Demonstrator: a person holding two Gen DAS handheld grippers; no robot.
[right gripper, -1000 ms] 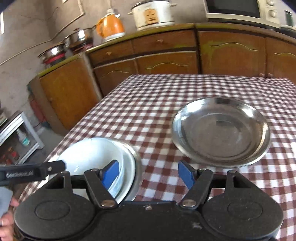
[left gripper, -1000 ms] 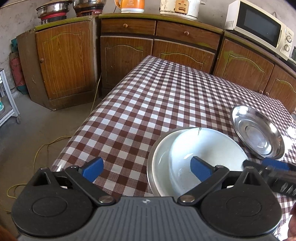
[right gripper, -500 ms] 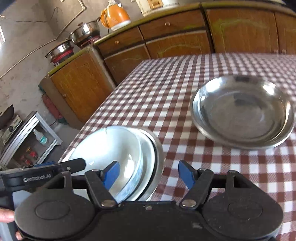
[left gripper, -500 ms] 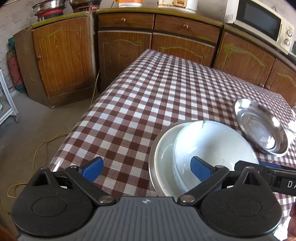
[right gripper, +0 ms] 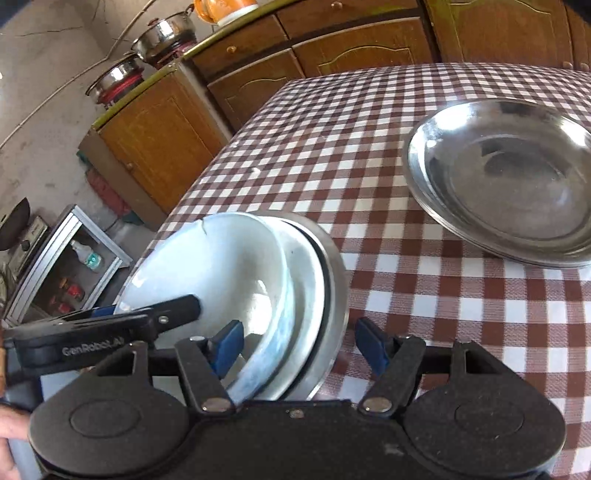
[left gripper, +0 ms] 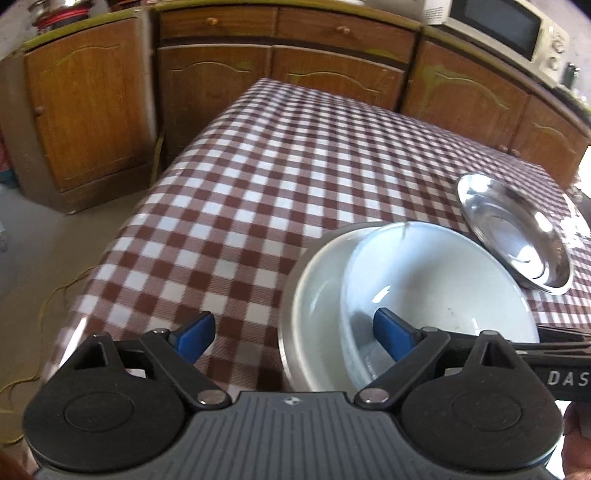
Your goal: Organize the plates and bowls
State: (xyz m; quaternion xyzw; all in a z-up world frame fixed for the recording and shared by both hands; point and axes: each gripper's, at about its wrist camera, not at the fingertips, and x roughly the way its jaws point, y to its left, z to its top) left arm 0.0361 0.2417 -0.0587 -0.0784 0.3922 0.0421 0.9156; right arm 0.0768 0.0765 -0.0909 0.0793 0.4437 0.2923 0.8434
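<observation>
A white bowl (left gripper: 439, 280) lies tilted inside a white-lined steel plate (left gripper: 314, 280) at the near edge of the checked table (left gripper: 280, 177). My left gripper (left gripper: 293, 334) is open, its right finger inside the bowl and its left finger over the cloth. In the right wrist view my right gripper (right gripper: 299, 345) is open and straddles the near rims of the bowl (right gripper: 214, 266) and the plate (right gripper: 325, 273), its left finger inside the bowl. A steel plate (right gripper: 506, 192) sits further right; it also shows in the left wrist view (left gripper: 513, 232).
Wooden cabinets (left gripper: 221, 85) run behind the table, with a microwave (left gripper: 495, 26) on top. Pots (right gripper: 162, 37) stand on a side counter. A low metal shelf (right gripper: 62, 266) stands on the floor left of the table. A yellow cable (left gripper: 48, 306) lies on the floor.
Both grippers have moved closer to the stacked bowl and plate. The right gripper's fingers now straddle their near rims. The bowl looks more tilted in the plate.
</observation>
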